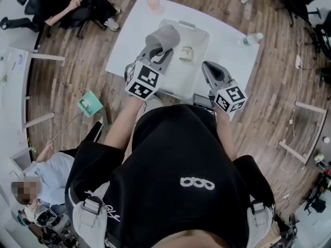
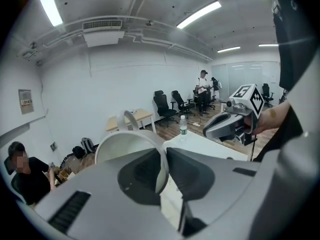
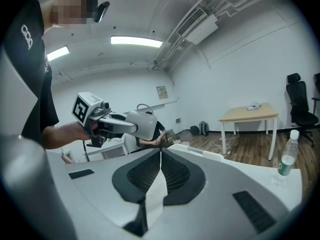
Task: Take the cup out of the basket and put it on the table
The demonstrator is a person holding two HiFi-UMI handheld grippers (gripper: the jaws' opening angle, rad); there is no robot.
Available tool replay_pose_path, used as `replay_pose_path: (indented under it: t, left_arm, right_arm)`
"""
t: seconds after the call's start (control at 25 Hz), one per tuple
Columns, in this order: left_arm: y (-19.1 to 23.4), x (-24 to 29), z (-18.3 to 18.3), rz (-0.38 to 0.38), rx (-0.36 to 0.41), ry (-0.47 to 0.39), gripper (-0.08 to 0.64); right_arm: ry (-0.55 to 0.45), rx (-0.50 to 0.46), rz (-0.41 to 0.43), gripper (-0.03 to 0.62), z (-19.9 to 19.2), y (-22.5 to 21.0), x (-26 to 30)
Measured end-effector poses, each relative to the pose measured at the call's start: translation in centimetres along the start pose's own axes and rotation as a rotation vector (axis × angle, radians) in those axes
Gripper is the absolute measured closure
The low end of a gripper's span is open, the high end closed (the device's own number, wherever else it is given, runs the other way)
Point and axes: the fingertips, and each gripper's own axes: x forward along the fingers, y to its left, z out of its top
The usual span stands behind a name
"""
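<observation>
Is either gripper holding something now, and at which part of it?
The left gripper holds the white cup with a handle by its rim, one jaw inside, one outside. The right gripper is shut on nothing.

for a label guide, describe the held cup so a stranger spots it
Find the white table, then the pale plastic basket on it. Over the basket the left claw pinches a pale grey loop-handled cup by its rim, the only vessel held aloft.

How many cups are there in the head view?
3. One white cup in the left tongs over the basket, one small cream cup inside the basket, one pinkish cup at the table's far edge. The basket is partly hidden.
</observation>
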Motion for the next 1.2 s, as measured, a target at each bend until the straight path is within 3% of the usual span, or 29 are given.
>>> replay_pose_path:
  t: [0.64, 1.2]
  left_arm:
    - [2.2, -5.0, -4.7, 0.078, -0.100, 0.017, 0.518]
    - [7.2, -8.4, -12.9, 0.074, -0.143, 0.081, 0.518]
  right_arm:
    - [0.040, -0.030, 0.071, 0.568, 0.0, 4.2, 3.0]
    - [0.069, -0.042, 0.078, 0.568, -0.9, 9.7, 8.8]
